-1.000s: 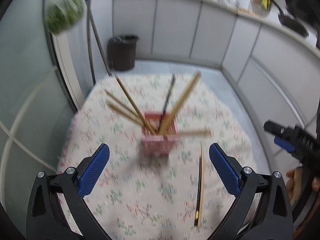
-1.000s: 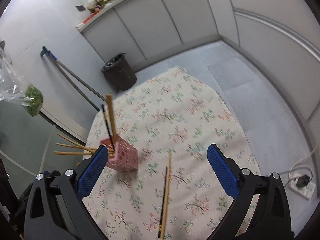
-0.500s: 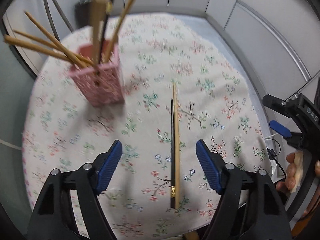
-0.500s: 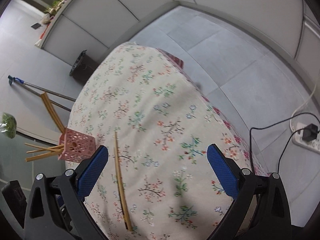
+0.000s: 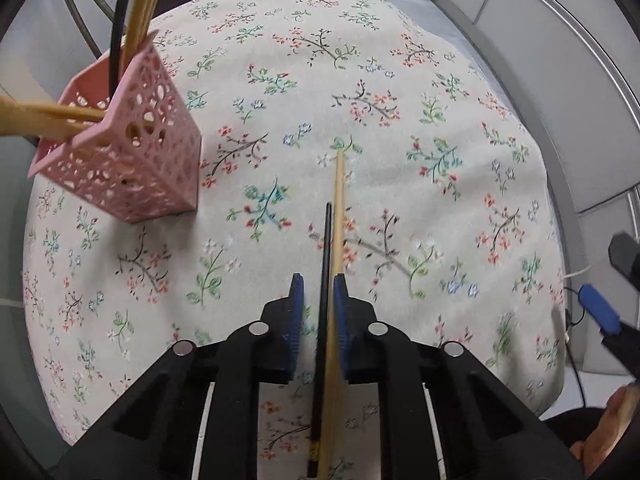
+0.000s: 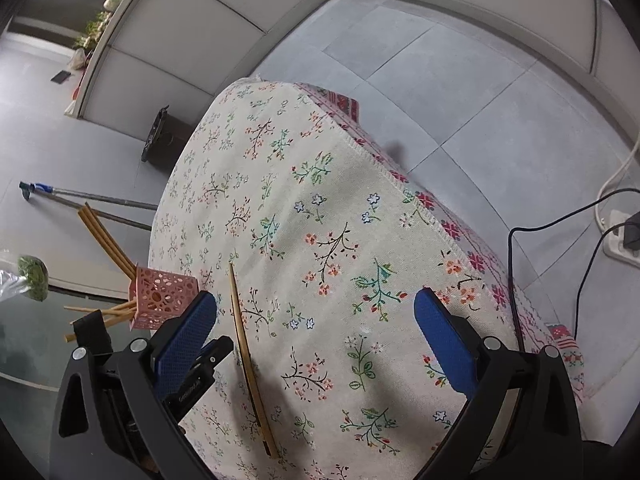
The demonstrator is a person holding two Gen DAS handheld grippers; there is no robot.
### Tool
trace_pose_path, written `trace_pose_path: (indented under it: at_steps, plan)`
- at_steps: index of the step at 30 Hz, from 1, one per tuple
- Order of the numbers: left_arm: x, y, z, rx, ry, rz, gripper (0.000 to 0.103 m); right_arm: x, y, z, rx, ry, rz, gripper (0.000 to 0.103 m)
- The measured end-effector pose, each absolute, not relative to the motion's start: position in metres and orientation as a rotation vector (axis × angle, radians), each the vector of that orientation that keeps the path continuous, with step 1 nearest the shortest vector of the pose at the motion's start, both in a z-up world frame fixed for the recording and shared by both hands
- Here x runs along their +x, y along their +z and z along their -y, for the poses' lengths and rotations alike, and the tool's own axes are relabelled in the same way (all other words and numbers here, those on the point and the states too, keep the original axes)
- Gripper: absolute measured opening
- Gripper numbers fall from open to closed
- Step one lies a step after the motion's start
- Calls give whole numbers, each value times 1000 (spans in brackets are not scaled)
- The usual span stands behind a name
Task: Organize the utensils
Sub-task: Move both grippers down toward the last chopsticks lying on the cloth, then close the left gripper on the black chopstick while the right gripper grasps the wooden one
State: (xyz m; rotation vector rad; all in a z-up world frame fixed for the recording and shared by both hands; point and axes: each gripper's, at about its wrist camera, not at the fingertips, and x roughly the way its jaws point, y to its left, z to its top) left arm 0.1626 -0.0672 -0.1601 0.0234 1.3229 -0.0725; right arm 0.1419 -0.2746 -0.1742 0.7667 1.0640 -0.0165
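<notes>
The left hand-held gripper (image 5: 317,304) points steeply down at the table (image 5: 400,80) under its cream floral cloth, low in the centre of the left wrist view. Its jaws have just been closing, and two loose sticks lie between the blue pads — a thin black chopstick (image 5: 325,264) and a pale wooden chopstick (image 5: 338,208). The pale one sits against the right pad; a sliver of cloth shows beside the left pad, so the pinch looks incomplete. The likely trouble is catching only one stick, or the pair scissoring and one rolling off as they lift. The pink perforated plastic holder (image 5: 132,140) at the left of that frame, bristling with slanted chopsticks, could block or deflect a new pair. The right hand-held gripper (image 6: 316,320) is spread wide, holding nothing.
</notes>
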Motion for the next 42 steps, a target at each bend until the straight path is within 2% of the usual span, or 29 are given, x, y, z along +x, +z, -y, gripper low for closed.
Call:
trace_pose_path:
  at_steps: [9, 28, 36, 42]
  plan:
    - [183, -164, 70, 23, -71, -1367, 6, 142, -179, 276, 805, -2, -1084, 96]
    - [217, -193, 81, 61, -85, -1414, 4, 142, -183, 280, 825, -6, -1090, 96]
    - [165, -179, 68, 126, -108, -1325, 3, 162, -180, 249, 730, 77, -1131, 96]
    - [106, -126, 49, 112, -137, -1173, 3, 195, -190, 188, 596, 178, -1233, 96]
